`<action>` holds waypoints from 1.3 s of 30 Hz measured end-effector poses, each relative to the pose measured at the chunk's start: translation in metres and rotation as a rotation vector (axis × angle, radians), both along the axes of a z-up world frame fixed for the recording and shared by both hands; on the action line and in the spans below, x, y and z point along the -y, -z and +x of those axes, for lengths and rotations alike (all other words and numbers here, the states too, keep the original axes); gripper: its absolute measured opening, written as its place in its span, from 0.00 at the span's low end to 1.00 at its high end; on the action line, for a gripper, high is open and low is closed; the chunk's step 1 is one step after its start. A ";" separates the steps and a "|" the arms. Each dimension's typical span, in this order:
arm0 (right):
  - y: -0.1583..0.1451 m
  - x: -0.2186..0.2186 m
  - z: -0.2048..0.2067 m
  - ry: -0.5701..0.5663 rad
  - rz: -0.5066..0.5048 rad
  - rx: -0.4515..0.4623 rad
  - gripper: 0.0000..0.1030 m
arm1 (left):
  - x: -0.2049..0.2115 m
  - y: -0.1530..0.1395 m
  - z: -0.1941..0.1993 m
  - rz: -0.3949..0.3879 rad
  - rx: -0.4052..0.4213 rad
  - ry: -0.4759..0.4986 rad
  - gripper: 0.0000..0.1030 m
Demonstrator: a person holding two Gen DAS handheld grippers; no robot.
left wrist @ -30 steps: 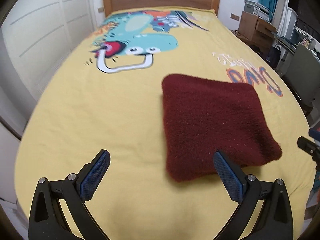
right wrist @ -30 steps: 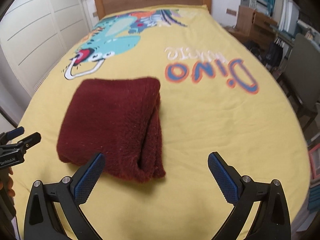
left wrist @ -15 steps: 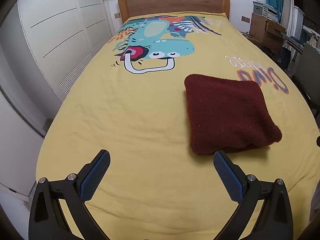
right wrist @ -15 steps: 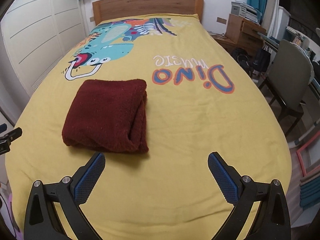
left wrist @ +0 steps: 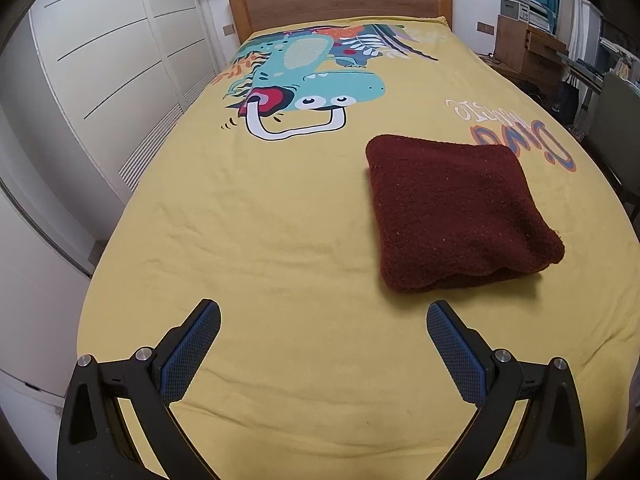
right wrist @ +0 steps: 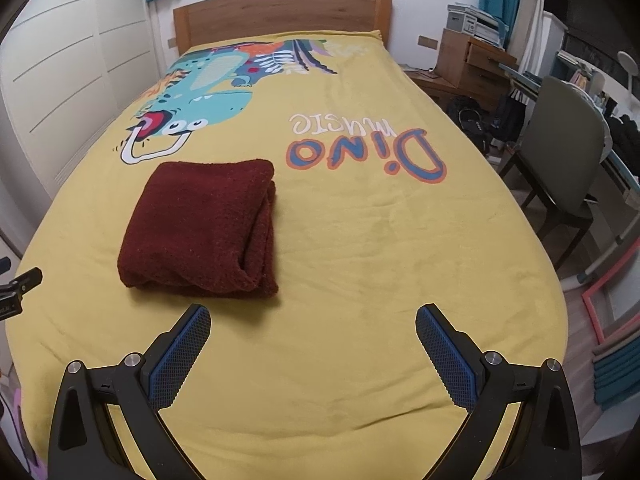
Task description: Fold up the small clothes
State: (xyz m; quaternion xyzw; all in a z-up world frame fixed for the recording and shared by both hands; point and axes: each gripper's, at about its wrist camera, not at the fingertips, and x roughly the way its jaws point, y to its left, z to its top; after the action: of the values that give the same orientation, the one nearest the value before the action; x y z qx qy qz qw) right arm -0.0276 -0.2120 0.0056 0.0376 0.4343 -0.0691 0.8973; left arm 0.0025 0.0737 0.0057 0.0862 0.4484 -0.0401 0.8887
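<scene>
Yellow bedspread [left wrist: 260, 240]: folded maroon garment [left wrist: 452, 208] lying flat; both grippers spread, empty.

Fuzzy, matt maroon knit cloth [left wrist: 452, 208], nubbly and thick. Smooth yellow cotton-like bedspread [left wrist: 260, 240], matt, faintly creased, printed with flat colour. Warm wood headboard [left wrist: 340, 0], satin grain. Matt black plastic left gripper [left wrist: 323, 350] and right gripper [right wrist: 313, 354]; ribbed blue rubbery pads [right wrist: 182, 354]; shiny metal screws [right wrist: 132, 359].
</scene>
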 end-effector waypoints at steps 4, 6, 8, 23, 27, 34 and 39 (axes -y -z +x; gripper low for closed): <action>-0.001 0.001 -0.002 0.003 0.003 -0.001 0.99 | 0.002 0.000 -0.002 -0.001 -0.001 0.006 0.99; -0.002 0.002 -0.002 0.004 -0.001 0.001 0.99 | 0.002 0.000 -0.003 0.002 -0.002 0.007 0.99; -0.003 0.002 -0.003 0.004 0.002 -0.001 0.99 | 0.003 0.000 -0.003 0.000 -0.004 0.011 0.99; -0.001 0.007 -0.004 0.006 0.000 -0.012 0.99 | 0.006 -0.001 -0.003 -0.009 -0.013 0.027 0.99; 0.001 0.008 -0.005 0.008 0.004 -0.020 0.99 | 0.007 0.002 -0.001 -0.007 -0.015 0.030 0.99; 0.004 0.010 -0.006 0.014 0.001 -0.033 0.99 | 0.005 0.005 0.000 -0.011 -0.026 0.032 0.99; 0.006 0.012 -0.007 0.020 0.005 -0.041 0.99 | 0.008 0.005 -0.001 0.006 -0.021 0.046 0.99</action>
State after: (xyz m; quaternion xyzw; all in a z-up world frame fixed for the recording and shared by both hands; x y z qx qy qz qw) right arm -0.0343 -0.2238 -0.0003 0.0425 0.4522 -0.0776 0.8875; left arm 0.0011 0.0653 0.0006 0.0989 0.4559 -0.0601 0.8824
